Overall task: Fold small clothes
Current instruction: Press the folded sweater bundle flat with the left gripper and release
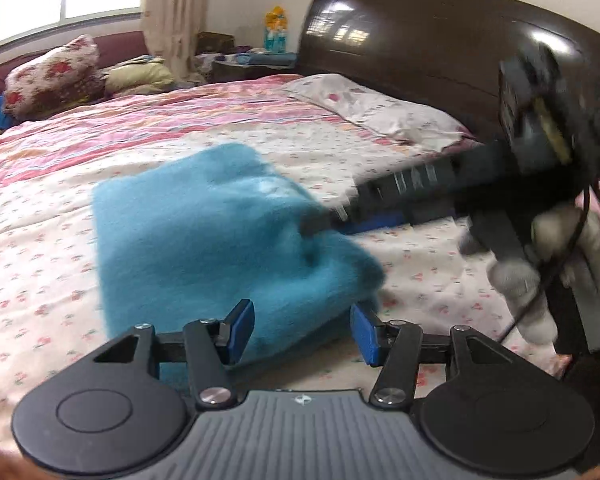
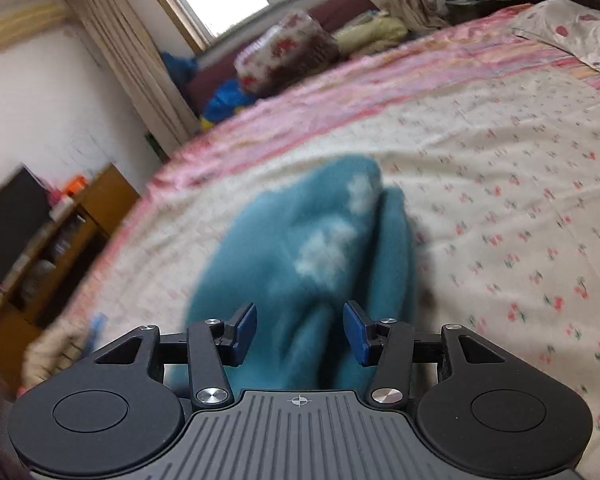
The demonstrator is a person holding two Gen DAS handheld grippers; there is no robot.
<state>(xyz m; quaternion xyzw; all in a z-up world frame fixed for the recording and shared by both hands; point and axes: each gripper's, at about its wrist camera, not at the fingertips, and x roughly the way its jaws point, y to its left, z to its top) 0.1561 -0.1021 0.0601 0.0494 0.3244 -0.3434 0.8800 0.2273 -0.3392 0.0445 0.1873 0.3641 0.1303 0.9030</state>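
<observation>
Nearest each camera, the left gripper [image 1: 302,334] and right gripper [image 2: 300,330] stand with jaws spread, pinching nothing. Just beyond them the blue garment [image 1: 220,232] lies folded on the bedspread [image 1: 60,272], well short of the pillow [image 1: 380,110]. This fold looks finished; squaring or stacking may remain.
</observation>
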